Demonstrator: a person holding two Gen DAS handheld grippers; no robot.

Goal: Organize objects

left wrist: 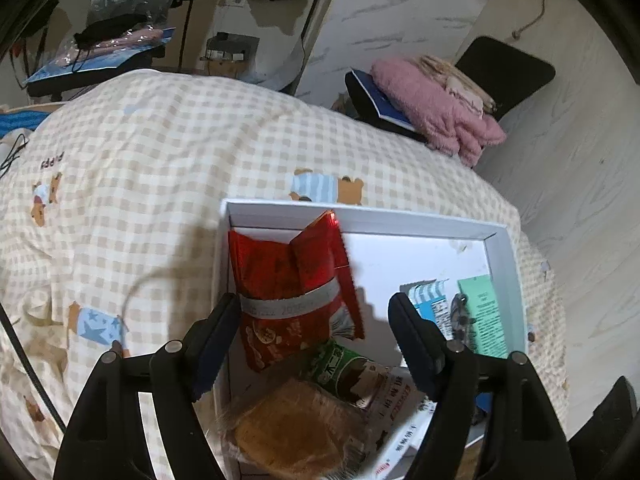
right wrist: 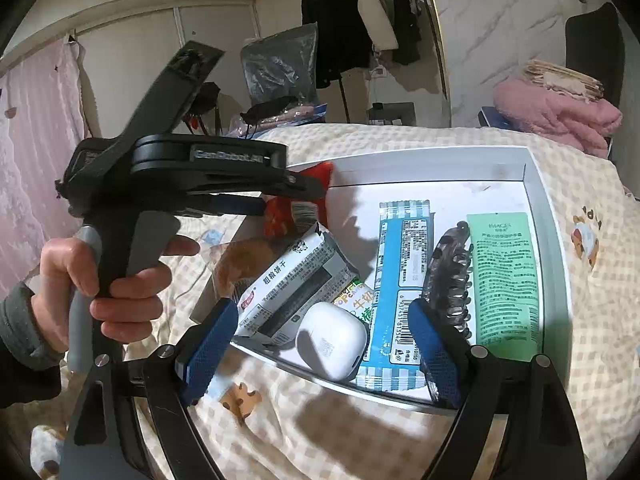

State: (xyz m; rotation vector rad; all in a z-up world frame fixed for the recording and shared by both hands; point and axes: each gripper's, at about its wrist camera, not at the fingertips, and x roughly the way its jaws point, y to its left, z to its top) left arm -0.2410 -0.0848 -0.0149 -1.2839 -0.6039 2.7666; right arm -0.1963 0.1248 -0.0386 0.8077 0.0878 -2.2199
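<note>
Both tools stand released: the left hand-held gripper (left wrist: 304, 344) hangs with its jaws spread wide over the red snack bag (left wrist: 292, 292), pads clear of it, and the right hand-held gripper (right wrist: 320, 344) is equally spread, bracketing the white earbud case (right wrist: 332, 340) without touching it. Nothing is held.

All the task's things lie inside the white tray (right wrist: 536, 184) on the bed (left wrist: 140, 160) — nearest, a bread packet (left wrist: 296, 432) and a biscuit pack (right wrist: 292, 280); further in, a blue striped bar (right wrist: 400, 280), a hair claw (right wrist: 452, 276) and a green tube (right wrist: 504, 280) side by side.

Judging by this, the step is choosing the next piece. To do it well, I would centre one item between the pads, come down squarely and avoid snagging the overlapping wrappers — the smooth case looks likely to slip.

Beyond the bed, a pink fleece (left wrist: 436, 108) lies on a chair.
</note>
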